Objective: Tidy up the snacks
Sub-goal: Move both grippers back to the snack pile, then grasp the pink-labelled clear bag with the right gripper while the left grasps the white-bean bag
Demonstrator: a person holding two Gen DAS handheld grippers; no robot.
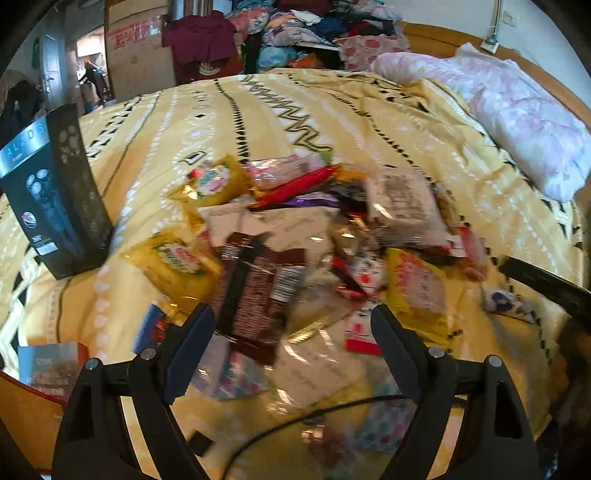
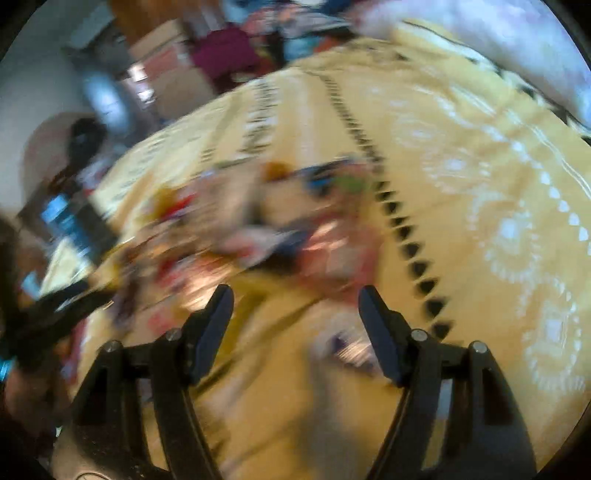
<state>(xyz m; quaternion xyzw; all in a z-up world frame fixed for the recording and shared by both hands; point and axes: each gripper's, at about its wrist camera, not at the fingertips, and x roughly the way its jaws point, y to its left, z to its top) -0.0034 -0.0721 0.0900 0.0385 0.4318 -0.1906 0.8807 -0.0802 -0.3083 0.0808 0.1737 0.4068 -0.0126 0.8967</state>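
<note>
A heap of snack packets (image 1: 306,254) lies on a yellow patterned bedspread (image 1: 258,122). It holds yellow packets (image 1: 173,258), a brown packet (image 1: 255,291), a red stick (image 1: 295,184) and a white packet (image 1: 402,203). My left gripper (image 1: 293,314) is open and empty, just above the near side of the heap, over the brown packet. My right gripper (image 2: 295,295) is open and empty, at the right edge of the heap (image 2: 266,229), which is blurred in that view. The right gripper's tip shows in the left wrist view (image 1: 543,284).
A black shaver box (image 1: 55,192) stands upright at the left of the heap. A small box (image 1: 48,365) lies at the near left bed edge. A pink pillow (image 1: 517,114) lies at the back right. Piled clothes (image 1: 314,29) and cardboard boxes (image 1: 136,51) are behind the bed.
</note>
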